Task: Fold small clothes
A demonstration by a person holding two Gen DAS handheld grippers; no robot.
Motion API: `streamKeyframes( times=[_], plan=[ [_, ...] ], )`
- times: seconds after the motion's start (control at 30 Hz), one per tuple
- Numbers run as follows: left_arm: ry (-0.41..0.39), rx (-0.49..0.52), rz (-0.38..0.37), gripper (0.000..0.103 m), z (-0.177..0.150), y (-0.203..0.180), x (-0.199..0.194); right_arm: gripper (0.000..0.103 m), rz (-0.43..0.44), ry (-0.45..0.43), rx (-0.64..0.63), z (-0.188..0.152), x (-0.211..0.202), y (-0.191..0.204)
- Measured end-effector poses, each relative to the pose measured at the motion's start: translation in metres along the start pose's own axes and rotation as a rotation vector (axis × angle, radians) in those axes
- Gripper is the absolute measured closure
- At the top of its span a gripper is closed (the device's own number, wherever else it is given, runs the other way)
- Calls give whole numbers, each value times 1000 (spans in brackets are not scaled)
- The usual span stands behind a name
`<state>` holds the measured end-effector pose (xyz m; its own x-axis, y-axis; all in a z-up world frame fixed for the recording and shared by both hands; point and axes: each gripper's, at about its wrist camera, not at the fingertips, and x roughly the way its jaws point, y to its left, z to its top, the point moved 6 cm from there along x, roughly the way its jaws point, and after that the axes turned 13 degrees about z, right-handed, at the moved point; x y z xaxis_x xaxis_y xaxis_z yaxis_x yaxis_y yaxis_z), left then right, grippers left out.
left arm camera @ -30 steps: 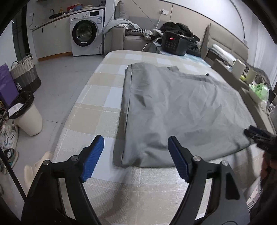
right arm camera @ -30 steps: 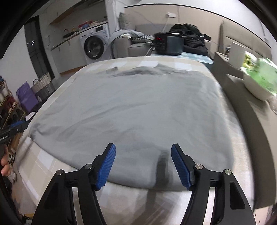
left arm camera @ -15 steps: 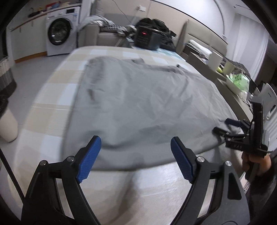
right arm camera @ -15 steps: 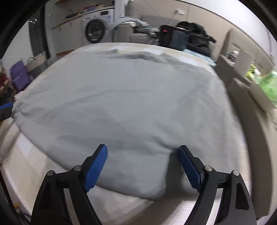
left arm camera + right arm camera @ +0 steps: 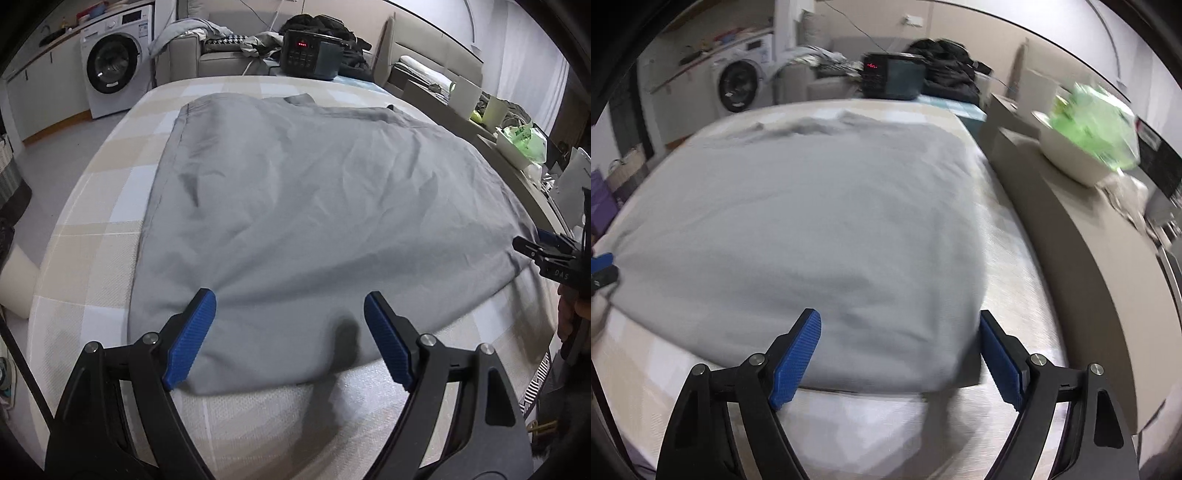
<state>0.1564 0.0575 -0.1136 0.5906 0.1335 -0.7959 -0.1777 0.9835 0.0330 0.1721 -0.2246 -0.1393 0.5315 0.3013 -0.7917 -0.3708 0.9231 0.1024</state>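
Since the earlier frames both tools have closed in on the near hem of the grey garment [image 5: 325,206], which now sits between their fingers rather than ahead of them. The left tool [image 5: 284,332] straddles the near left corner, jaws well apart, blue pads above the cloth and not pressing it. The right tool [image 5: 901,354] straddles the near right corner, jaws also apart; its view is motion-blurred. The garment lies spread flat on the checked bed cover [image 5: 110,177], filling most of it. Step in hand, as judged: approach to grasp the two near corners for a first fold. The next move calls for lowering the pads onto the hem and closing on a single edge without bunching the bed cover beneath. Legible writing: "DAS" on the right tool's body as seen from the left wrist; red digits on the dark appliance [image 5: 310,55] are unreadable.
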Motion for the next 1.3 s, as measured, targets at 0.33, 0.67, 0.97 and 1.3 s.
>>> streamKeyframes(
  times=[0.33,0.67,0.97,1.3],
  plan=[
    [-36,57,-46,22,43,-59,9,17,-35,46,-125,32,29,54],
    [-15,32,-39,22,37,-33,34,16,-87,49,129,-29,-14,-75],
    [-16,53,-10,19,34,-32,36,16,-17,-128,102,-2,-51,-31],
    [-9,82,5,13,34,-39,38,16,149,-17,-108,36,35,85]
  ],
)
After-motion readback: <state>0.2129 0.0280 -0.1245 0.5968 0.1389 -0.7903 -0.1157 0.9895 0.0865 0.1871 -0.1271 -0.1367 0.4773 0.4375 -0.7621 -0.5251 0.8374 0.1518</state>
